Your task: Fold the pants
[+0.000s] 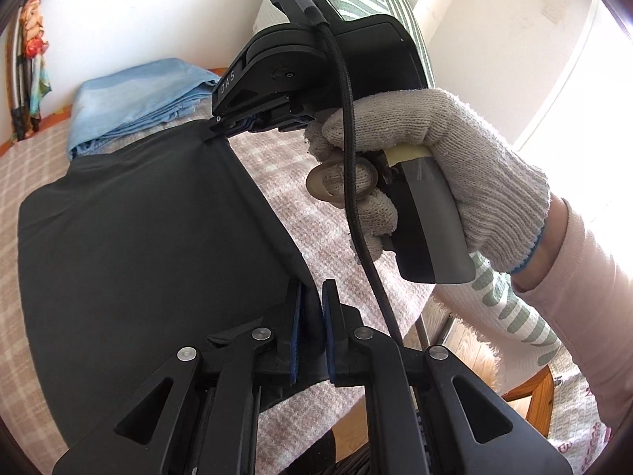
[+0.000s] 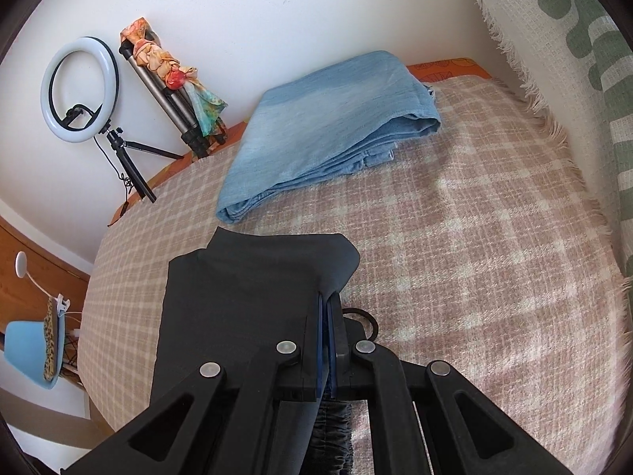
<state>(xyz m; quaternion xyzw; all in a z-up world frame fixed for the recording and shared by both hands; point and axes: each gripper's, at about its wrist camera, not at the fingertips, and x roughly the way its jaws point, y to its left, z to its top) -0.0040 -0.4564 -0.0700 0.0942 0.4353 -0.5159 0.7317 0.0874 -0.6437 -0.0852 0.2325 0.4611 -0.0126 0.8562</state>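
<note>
While both claws pinch the black pants [image 1: 150,245] over the bed [image 2: 455,237], a fold is underway; next, lay the edge flat.

The left gripper [image 1: 312,297] has its two blue-padded fingers only slightly apart, with black cloth pinched between them. The right gripper [image 2: 326,297] has its fingers pressed together on black cloth. A right hand [image 1: 443,166] in a white knit glove grasps the handle of the right gripper.
</note>
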